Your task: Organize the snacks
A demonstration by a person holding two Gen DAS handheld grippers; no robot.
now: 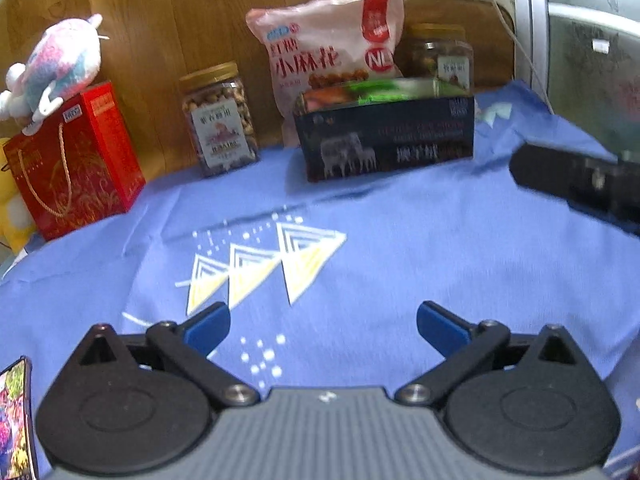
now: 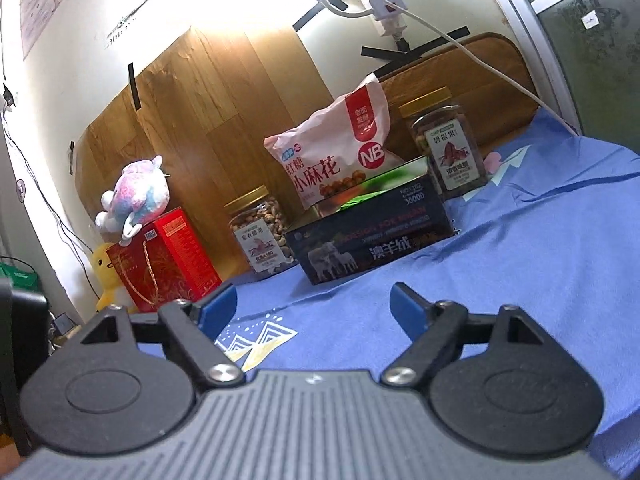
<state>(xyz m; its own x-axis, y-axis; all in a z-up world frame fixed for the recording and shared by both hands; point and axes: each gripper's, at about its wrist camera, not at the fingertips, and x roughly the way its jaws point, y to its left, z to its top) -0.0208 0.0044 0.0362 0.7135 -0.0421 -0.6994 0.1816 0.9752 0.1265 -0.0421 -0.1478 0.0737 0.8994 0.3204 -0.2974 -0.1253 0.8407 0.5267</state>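
Observation:
A dark box [image 1: 386,136] [image 2: 370,236] stands at the back of the blue cloth [image 1: 400,240] [image 2: 540,248]. A pink snack bag [image 1: 328,56] [image 2: 336,152] leans behind it. A nut jar [image 1: 218,120] [image 2: 260,236] stands left of the box, a second jar [image 1: 444,58] [image 2: 448,144] right behind it. A red gift box [image 1: 76,164] [image 2: 164,260] stands far left. My left gripper [image 1: 323,330] is open and empty over the cloth. My right gripper [image 2: 314,310] is open and empty, short of the dark box; it also shows in the left wrist view [image 1: 576,180].
A plush toy [image 1: 56,64] [image 2: 134,196] lies on the red gift box. A yellow plush [image 2: 105,276] sits beside it. A wooden board [image 1: 180,20] [image 2: 208,100] backs the snacks. A phone [image 1: 16,416] lies at the near left. Cables [image 2: 440,36] hang on the wall.

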